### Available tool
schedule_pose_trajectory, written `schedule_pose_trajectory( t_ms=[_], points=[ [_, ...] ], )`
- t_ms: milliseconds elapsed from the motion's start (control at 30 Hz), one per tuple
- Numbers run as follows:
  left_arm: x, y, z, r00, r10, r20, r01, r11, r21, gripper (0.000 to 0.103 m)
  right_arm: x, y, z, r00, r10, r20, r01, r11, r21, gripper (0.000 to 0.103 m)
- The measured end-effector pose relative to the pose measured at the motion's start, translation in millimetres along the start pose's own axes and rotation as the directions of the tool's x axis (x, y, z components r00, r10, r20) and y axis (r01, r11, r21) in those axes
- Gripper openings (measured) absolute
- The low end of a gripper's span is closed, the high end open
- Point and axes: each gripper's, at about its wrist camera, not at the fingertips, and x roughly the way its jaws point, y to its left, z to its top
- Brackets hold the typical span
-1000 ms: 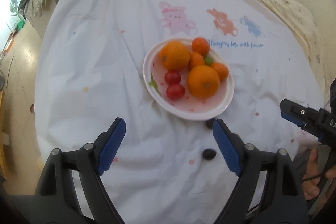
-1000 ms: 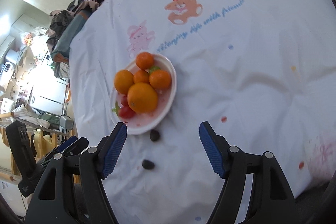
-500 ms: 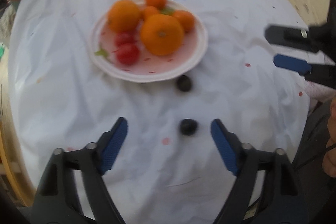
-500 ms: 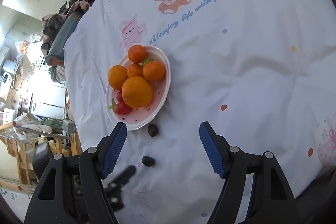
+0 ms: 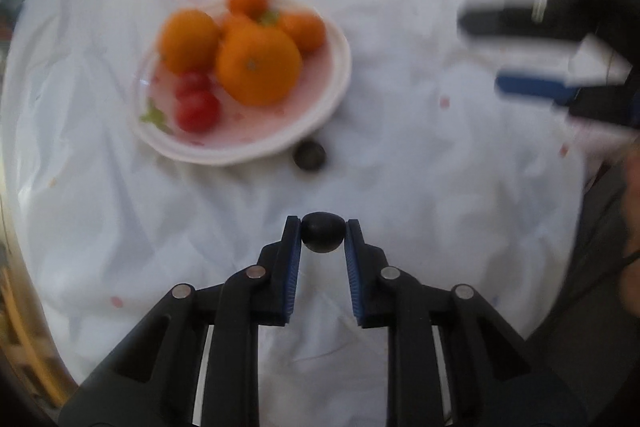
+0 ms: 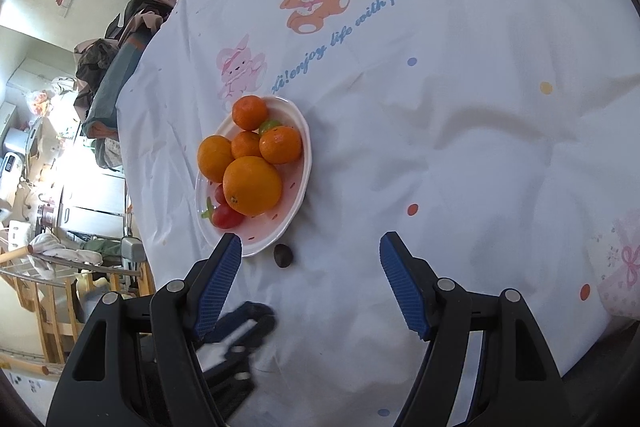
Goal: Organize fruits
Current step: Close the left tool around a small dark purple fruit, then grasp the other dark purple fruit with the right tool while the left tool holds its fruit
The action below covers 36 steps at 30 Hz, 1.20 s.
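Left gripper (image 5: 323, 233) pinching, seemingly, dark fruit (image 5: 322, 236)

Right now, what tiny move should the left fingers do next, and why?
Probably lift a little. The left gripper is shut on a dark little fruit, pinched between its blue pads just above the white cloth. The plate of oranges sits ahead, so raising it clears the rim first.

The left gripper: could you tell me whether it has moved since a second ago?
Yes. The left gripper has come forward toward the plate, which now looks nearer, and has shut on the dark fruit.
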Motion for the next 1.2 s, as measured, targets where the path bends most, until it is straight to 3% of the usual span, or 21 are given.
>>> schedule_pose_trajectory(
  t_ms=[267,400,533,667,833,1033,1100,1200],
  points=[
    [-30.6,52.8,-0.7,0.997,0.049,0.054,-0.039,0.985,-0.165,0.018,13.6,9.8,-3.9,0.999,-0.020,-0.034,0.018,0.999,-0.044,0.075],
    [-36.5,78.8,-0.5,0.993,0.089,0.071,-0.067,0.961,-0.267,0.018,29.5,15.6,-5.4,0.996,-0.050,-0.078,0.043,0.995,-0.084,0.075],
    [-48.5,99.0,1.0,0.983,0.148,0.105,-0.102,0.930,-0.354,0.018,52.5,23.3,-2.3,0.985,-0.001,-0.174,-0.020,0.993,-0.120,0.075],
    [-59.6,109.6,2.4,0.978,0.152,0.143,-0.084,0.914,-0.398,0.018,66.7,32.8,-2.7,0.984,-0.072,-0.164,0.038,0.979,-0.201,0.075],
    [-60.7,111.4,6.8,0.982,0.119,0.148,-0.049,0.911,-0.409,0.018,91.3,48.5,-15.2,0.972,-0.137,-0.192,0.071,0.946,-0.316,0.059],
    [-53.8,105.3,12.6,0.990,0.063,0.129,-0.005,0.913,-0.408,0.018,128.4,64.2,-29.7,0.942,-0.281,-0.183,0.165,0.864,-0.475,0.045],
    [-53.3,101.2,14.4,0.990,0.057,0.132,0.001,0.917,-0.399,0.018,131.0,69.4,-31.3,0.943,-0.295,-0.153,0.180,0.841,-0.511,0.044],
    [-55.1,98.1,14.8,0.986,0.076,0.145,-0.014,0.921,-0.390,0.018,133.5,75.9,-35.8,0.942,-0.309,-0.129,0.184,0.801,-0.569,0.026]
  ],
)
